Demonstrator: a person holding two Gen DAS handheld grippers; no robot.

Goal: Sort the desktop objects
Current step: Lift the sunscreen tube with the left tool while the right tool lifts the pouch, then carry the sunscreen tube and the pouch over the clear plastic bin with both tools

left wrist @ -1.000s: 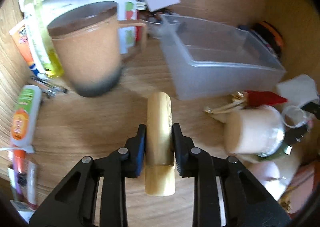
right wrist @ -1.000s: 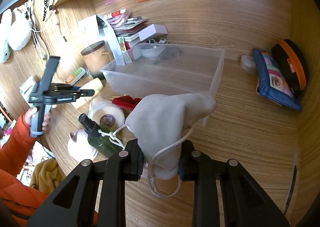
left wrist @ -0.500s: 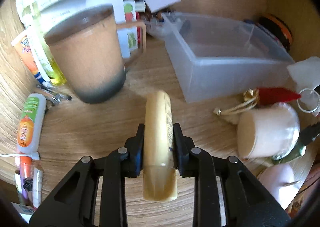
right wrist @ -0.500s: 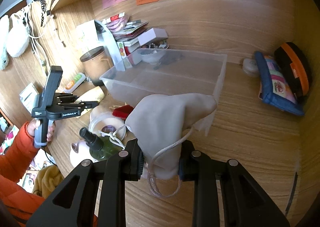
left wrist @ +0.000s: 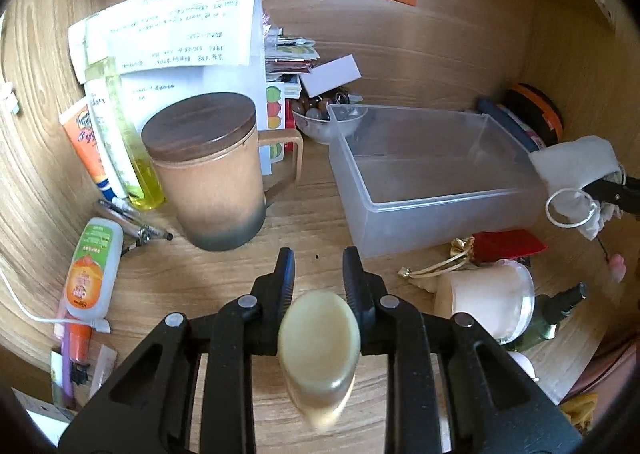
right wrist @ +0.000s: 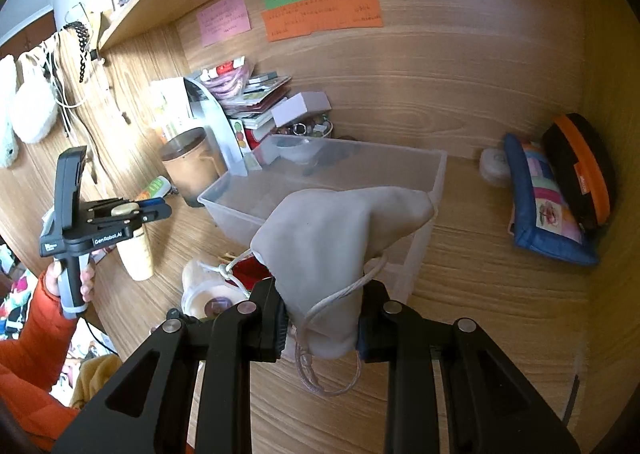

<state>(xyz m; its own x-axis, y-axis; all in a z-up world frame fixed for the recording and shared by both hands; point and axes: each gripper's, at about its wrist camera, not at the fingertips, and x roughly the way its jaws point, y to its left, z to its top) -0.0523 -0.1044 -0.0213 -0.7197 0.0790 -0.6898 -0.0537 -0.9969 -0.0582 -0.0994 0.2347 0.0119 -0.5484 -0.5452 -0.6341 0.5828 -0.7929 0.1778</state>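
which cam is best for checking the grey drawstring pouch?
Right wrist view: the grey fabric drawstring pouch fills the centre, pinched between the right gripper fingers, its cord loop dangling. Left wrist view shows it only small and distorted at the right edge, beside the clear plastic bin.

Black gripper (right wrist: 320, 318), orange sleeve (right wrist: 36, 350).
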